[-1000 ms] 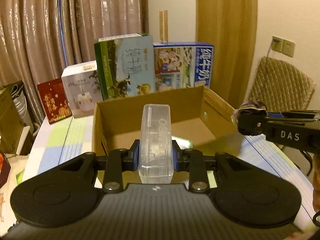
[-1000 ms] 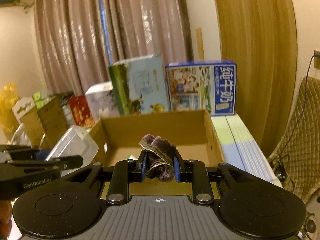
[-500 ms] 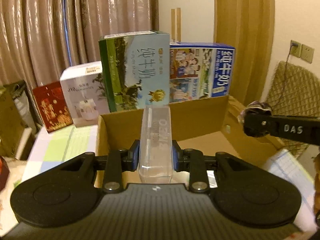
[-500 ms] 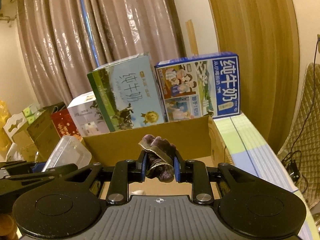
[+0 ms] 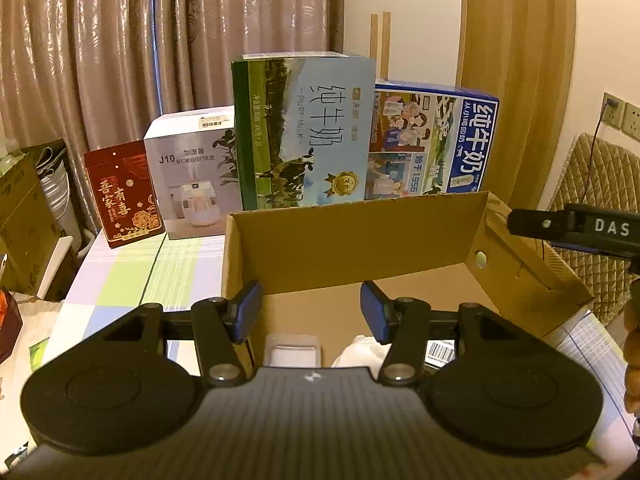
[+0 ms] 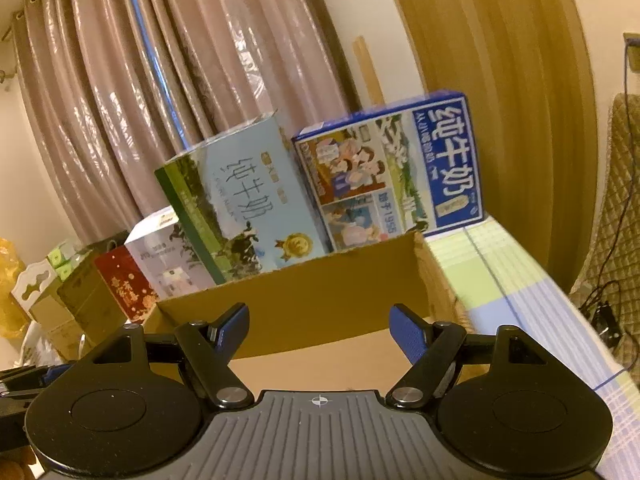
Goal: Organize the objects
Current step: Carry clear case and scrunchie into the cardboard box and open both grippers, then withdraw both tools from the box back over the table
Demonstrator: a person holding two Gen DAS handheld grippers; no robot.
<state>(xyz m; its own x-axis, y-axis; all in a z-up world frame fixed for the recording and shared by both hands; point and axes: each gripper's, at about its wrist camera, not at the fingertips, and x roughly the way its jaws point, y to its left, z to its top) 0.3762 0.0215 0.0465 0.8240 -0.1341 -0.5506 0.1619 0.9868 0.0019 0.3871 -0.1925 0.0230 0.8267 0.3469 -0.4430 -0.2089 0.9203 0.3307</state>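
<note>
clear plastic case point(image 5: 293, 350) lay on the floor of the cardboard box point(image 5: 360, 236), just below and between the jaws of the left gripper point(image 5: 311, 312), with only its top end showing above the gripper body. those jaws stood wide apart and held nothing. a white soft-looking thing point(image 5: 360, 354) sat beside the case, under the right-hand jaw, and a barcoded label point(image 5: 440, 350) showed beyond that jaw.

the right gripper point(image 6: 320, 330) also stood spread wide and empty, poised over the box's near edge, the box's back wall point(image 6: 320, 292) ahead of its jaws; what lay beneath it was hidden by the gripper body.

the case looked rigid, light and smooth, so it would likely slip under a shallow pinch; its two long flat sides looked the best place to take hold, squarely and near the middle, with modest force since thin clear plastic might crack. the white thing seemed soft and would probably give under the pads, so a deeper bite across its bulk would suit it.

behind the box, ahead of both sets of jaws, stood a green milk carton point(image 5: 304, 132) and a blue milk carton point(image 5: 436, 140).
</note>
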